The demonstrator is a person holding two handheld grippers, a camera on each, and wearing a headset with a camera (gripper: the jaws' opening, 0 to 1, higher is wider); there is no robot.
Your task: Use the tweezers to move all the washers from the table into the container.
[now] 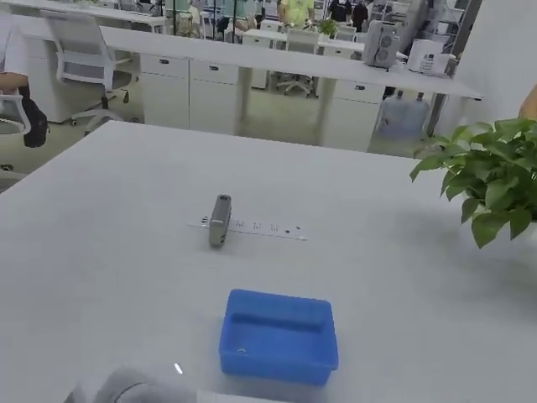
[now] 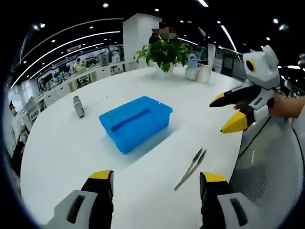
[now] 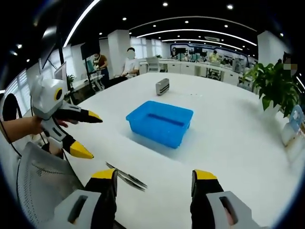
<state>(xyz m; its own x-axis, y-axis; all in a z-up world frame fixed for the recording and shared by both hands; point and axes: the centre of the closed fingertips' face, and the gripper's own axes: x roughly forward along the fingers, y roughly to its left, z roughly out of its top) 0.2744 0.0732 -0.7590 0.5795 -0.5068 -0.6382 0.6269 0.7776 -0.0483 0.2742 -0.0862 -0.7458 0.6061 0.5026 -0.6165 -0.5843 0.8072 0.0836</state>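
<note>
Left tongs (image 2: pixel 156 177): spread, holding nothing. Right tongs (image 3: pixel 155 174): spread, holding nothing. Tweezers (image 2: pixel 190 168) lie flat on white surface (image 2: pixel 57 152), near blue container (image 2: pixel 136 121).

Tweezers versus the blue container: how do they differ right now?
The tweezers are thin, metallic and lie flat; the blue container is a boxy, open-topped tub. The tweezers lie close to the left gripper; the blue container sits farther in. Both rest on the white table, unheld.

The left claw (image 2: pixel 155 177) and right claw (image 3: pixel 155 174) both gape wide, empty.
</note>
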